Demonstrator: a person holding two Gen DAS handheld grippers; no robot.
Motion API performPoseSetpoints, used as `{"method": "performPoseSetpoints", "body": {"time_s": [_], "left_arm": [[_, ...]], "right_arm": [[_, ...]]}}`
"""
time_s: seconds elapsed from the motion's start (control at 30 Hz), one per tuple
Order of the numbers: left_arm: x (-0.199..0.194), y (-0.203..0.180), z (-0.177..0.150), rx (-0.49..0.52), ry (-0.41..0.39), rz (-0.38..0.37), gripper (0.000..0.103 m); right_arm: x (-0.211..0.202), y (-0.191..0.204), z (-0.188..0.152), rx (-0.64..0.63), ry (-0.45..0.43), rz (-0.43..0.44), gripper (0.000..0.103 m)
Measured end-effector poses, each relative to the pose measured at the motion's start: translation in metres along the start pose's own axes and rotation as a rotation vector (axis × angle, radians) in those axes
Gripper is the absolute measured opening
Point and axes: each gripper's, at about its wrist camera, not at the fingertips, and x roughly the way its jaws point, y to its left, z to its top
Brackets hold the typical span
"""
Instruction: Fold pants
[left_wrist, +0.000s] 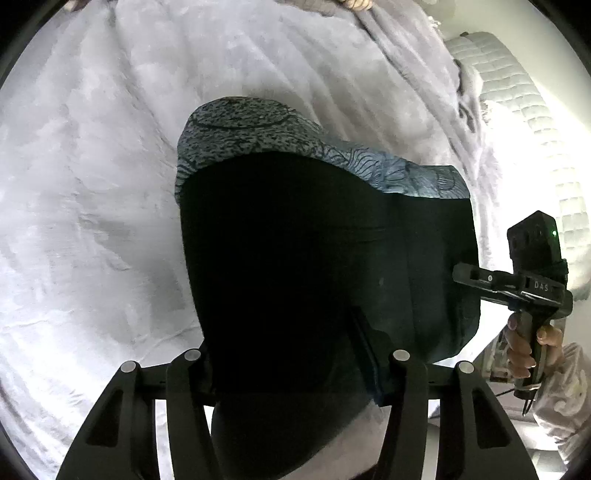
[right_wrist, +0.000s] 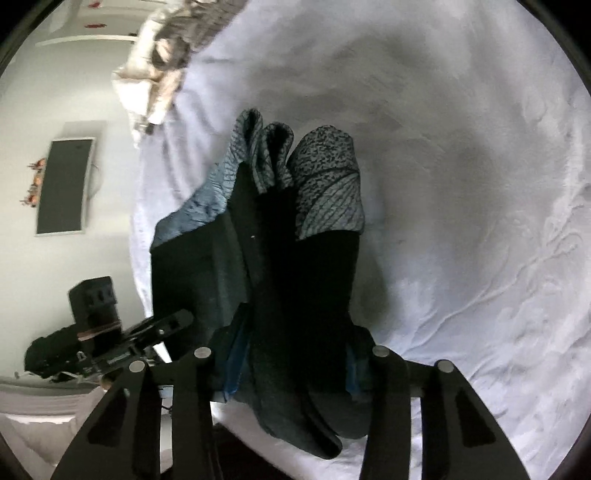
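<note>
Nearest the lens, the left gripper (left_wrist: 291, 354) is clamped on the dark green pants with a blue-grey patterned band (left_wrist: 314, 236); the right gripper (right_wrist: 291, 350) pinches the same bunched cloth. The pants hang between both claws — above the pale grey plush blanket (left_wrist: 92, 221) — patterned band farthest, toward the blanket's far edge.

The pants (left_wrist: 295, 236) are dark, matt cloth with a paler, printed, grainy-looking band along their far edge. Beneath them the bedspread (left_wrist: 92, 203) is soft, plush, pale cloth, crumpled and faintly sheeny. Right of the pants, the mattress (left_wrist: 517, 92) shows white quilted fabric. The left gripper (left_wrist: 291, 369) is matt black plastic with small shiny metal pins.
</note>
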Motion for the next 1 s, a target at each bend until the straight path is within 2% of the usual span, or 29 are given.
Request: {"method": "performPoseSetpoints", "body": {"time_s": [0.17, 0.27, 0.37, 0.4, 0.47, 0.53, 0.57, 0.6, 0.67, 0.8, 1.0], "left_arm": [[-0.034, 0.016, -0.014, 0.010, -0.022, 0.054, 0.057], [-0.049, 0.039, -0.025, -0.018, -0.029, 0.086, 0.057], [-0.048, 0.063, -0.033, -0.062, -0.017, 0.129, 0.057], [-0.045, 0.071, -0.036, -0.067, -0.012, 0.149, 0.057], [-0.035, 0.086, -0.043, -0.083, 0.000, 0.195, 0.068], [-0.024, 0.096, -0.044, -0.106, -0.001, 0.229, 0.088], [-0.022, 0.100, -0.045, -0.120, -0.006, 0.224, 0.091], [-0.020, 0.102, -0.044, -0.138, -0.004, 0.219, 0.094], [-0.022, 0.101, -0.044, -0.149, -0.003, 0.232, 0.094], [-0.034, 0.078, -0.043, -0.101, -0.042, 0.370, 0.094], [-0.051, 0.054, -0.052, -0.061, -0.051, 0.482, 0.094]], "right_arm": [[0.005, 0.038, -0.024, -0.043, 0.016, 0.033, 0.045], [0.022, 0.057, -0.036, -0.048, 0.033, 0.057, 0.044], [0.049, 0.065, -0.045, -0.048, 0.060, 0.045, 0.044], [0.062, 0.067, -0.047, -0.043, 0.076, 0.024, 0.044], [0.084, 0.070, -0.050, -0.049, 0.107, -0.048, 0.044], [0.098, 0.072, -0.051, -0.082, 0.124, -0.159, 0.046], [0.103, 0.071, -0.051, -0.091, 0.132, -0.222, 0.053], [0.104, 0.069, -0.051, -0.077, 0.131, -0.249, 0.057], [0.100, 0.072, -0.050, -0.058, 0.119, -0.286, 0.060], [0.084, 0.091, -0.057, -0.100, 0.069, -0.415, 0.067], [0.068, 0.130, -0.070, -0.191, -0.016, -0.498, 0.078]]}}
